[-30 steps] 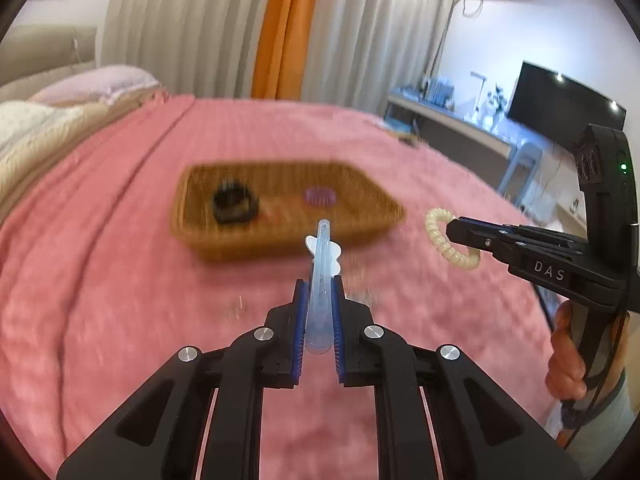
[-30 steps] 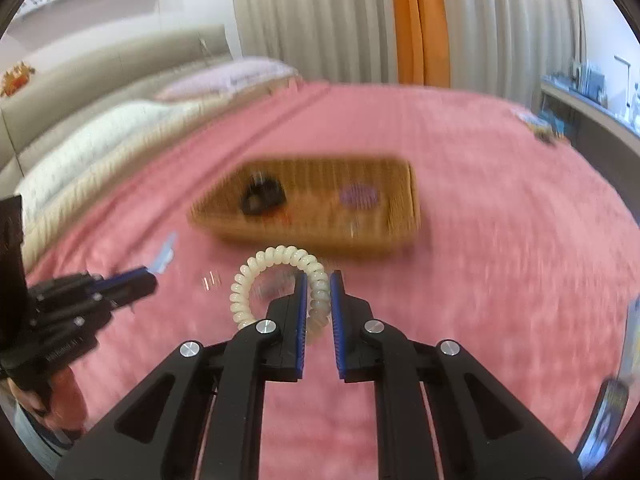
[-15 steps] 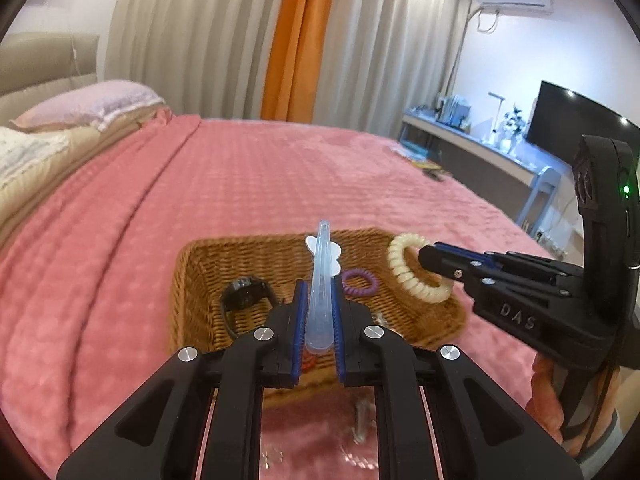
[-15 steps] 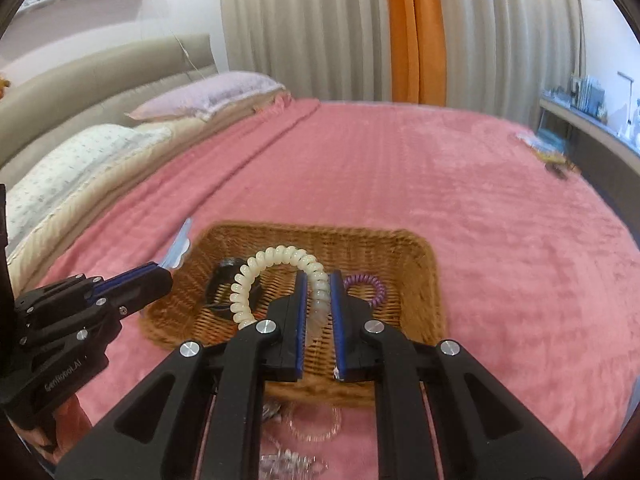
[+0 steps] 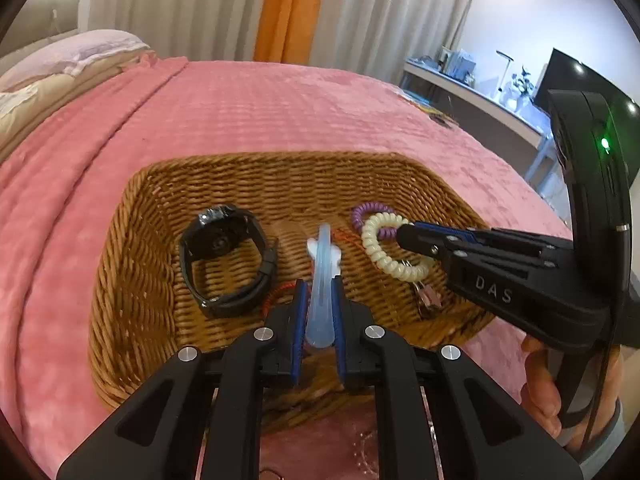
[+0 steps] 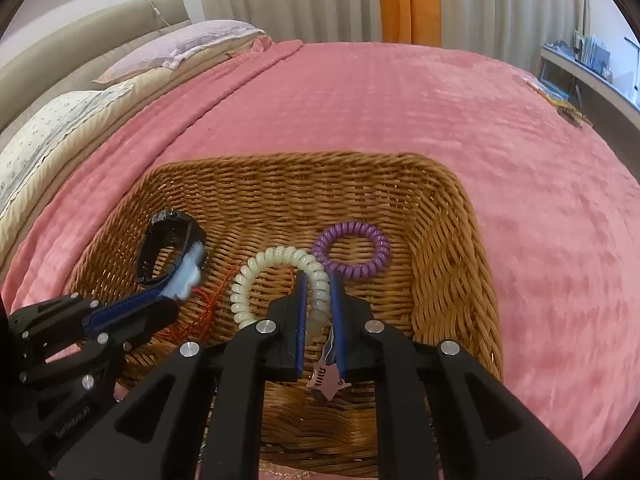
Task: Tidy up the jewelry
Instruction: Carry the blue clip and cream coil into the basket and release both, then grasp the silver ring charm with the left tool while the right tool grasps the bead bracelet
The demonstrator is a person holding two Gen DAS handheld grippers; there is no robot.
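Both your grippers hover over the basket [image 5: 132,240] ready to drop: left [image 5: 319,300] pinching the clip [image 5: 322,280], right [image 6: 319,300] clamping the coil [image 6: 276,264].

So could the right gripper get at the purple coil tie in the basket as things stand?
Probably not yet: the right gripper is shut on the cream coil tie. The purple coil tie lies uncovered just ahead in the basket, so once emptied, likely yes.

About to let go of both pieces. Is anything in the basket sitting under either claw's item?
Partly. The cream coil band in the right claw overlaps the purple coil band and hangs above a metal clip. The blue hair clip in the left claw is over bare weave of the basket.
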